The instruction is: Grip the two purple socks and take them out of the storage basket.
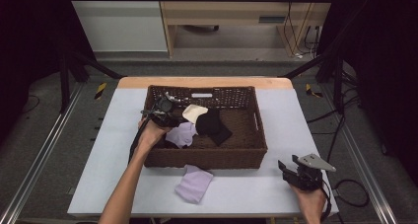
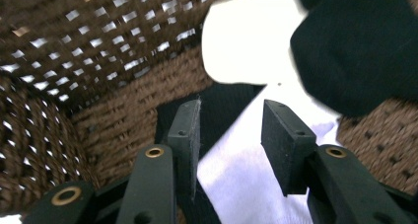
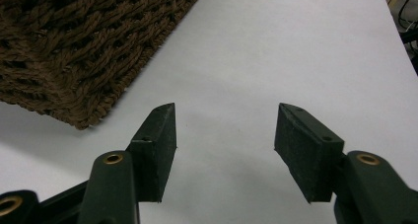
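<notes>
The lilac cloth (image 2: 246,179) lay in the wicker basket's (image 1: 207,157) left end, right under the left gripper (image 2: 230,135), jaws apart, nothing pinched. The right gripper (image 3: 224,135) sat open over the white table (image 3: 296,46), off to the basket's right.

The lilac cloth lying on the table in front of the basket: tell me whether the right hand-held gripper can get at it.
Probably yes. The lilac cloth lies flat on the table, outside the basket. The right hand-held gripper has its jaws open, with bare tabletop between it and the cloth.
</notes>
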The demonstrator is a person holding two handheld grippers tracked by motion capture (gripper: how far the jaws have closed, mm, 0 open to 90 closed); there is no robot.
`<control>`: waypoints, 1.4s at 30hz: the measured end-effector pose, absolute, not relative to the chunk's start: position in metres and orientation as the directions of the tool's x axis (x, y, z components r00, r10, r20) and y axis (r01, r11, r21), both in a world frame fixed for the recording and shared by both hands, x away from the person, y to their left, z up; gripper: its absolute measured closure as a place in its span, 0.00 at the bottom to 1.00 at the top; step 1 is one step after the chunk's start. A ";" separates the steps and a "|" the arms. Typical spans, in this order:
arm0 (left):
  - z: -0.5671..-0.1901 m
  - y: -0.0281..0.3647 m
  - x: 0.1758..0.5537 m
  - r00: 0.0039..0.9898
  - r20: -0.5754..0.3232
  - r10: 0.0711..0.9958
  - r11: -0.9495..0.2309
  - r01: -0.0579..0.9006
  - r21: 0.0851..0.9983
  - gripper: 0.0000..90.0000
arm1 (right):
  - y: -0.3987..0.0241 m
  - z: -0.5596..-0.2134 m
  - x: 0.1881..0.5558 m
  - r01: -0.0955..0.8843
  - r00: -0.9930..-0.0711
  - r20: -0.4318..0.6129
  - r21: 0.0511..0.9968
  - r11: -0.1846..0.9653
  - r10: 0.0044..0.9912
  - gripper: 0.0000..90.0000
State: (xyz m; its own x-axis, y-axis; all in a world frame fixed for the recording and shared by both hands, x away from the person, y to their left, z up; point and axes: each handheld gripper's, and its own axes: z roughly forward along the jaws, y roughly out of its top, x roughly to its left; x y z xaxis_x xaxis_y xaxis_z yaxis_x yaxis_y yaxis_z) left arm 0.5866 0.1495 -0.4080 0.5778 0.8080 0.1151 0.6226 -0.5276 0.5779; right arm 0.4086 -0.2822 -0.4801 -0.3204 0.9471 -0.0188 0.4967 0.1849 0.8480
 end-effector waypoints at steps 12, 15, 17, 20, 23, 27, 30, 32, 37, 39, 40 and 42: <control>-0.418 0.147 0.591 0.588 0.115 0.800 -0.557 0.658 0.508 0.64 | -0.281 -0.481 0.408 0.499 -0.324 -0.022 0.845 0.191 0.946 0.46; -0.420 0.147 0.592 0.595 0.110 0.796 -0.563 0.661 0.496 0.64 | -0.281 -0.481 0.408 0.503 -0.324 -0.017 0.843 0.188 0.946 0.46; -0.421 0.147 0.592 0.596 0.106 0.796 -0.565 0.669 0.484 0.64 | -0.281 -0.481 0.408 0.505 -0.323 -0.018 0.842 0.189 0.946 0.45; -0.423 0.147 0.594 0.596 0.086 0.798 -0.562 0.685 0.464 0.65 | -0.281 -0.481 0.408 0.500 -0.327 -0.025 0.844 0.195 0.945 0.45; -0.427 0.148 0.597 0.598 0.070 0.799 -0.565 0.706 0.427 0.68 | -0.281 -0.481 0.408 0.494 -0.332 -0.022 0.847 0.194 0.943 0.45; -0.429 0.147 0.599 0.599 0.058 0.798 -0.571 0.723 0.389 0.77 | -0.281 -0.481 0.408 0.497 -0.331 -0.022 0.846 0.195 0.943 0.45; -0.429 0.148 0.600 0.598 0.028 0.801 -0.565 0.739 0.366 0.89 | -0.281 -0.481 0.409 0.500 -0.328 -0.022 0.844 0.193 0.944 0.45; -0.428 0.149 0.601 0.595 0.011 0.804 -0.557 0.746 0.365 0.97 | -0.282 -0.481 0.408 0.496 -0.328 -0.024 0.846 0.194 0.944 0.45; -0.420 0.150 0.595 0.610 -0.016 0.793 -0.546 0.721 0.426 0.99 | -0.283 -0.481 0.408 0.498 -0.323 -0.021 0.846 0.189 0.946 0.45; -0.417 0.153 0.591 0.609 -0.029 0.793 -0.526 0.707 0.472 0.99 | -0.283 -0.481 0.408 0.497 -0.323 -0.019 0.847 0.187 0.946 0.45; -0.418 0.153 0.590 0.612 -0.029 0.791 -0.529 0.707 0.469 0.99 | -0.283 -0.481 0.408 0.496 -0.324 -0.021 0.848 0.188 0.946 0.45; -0.420 0.150 0.591 0.609 0.026 0.793 -0.549 0.695 0.464 0.96 | -0.282 -0.481 0.408 0.496 -0.325 -0.024 0.847 0.192 0.945 0.45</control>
State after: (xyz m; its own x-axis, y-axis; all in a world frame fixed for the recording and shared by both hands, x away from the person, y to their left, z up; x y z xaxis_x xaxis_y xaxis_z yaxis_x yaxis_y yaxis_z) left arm 0.5906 0.1501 -0.4203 0.6091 0.7927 0.0261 0.6948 -0.5492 0.4643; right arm 0.4079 -0.2822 -0.4812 -0.3251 0.9454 -0.0239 0.4961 0.1920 0.8468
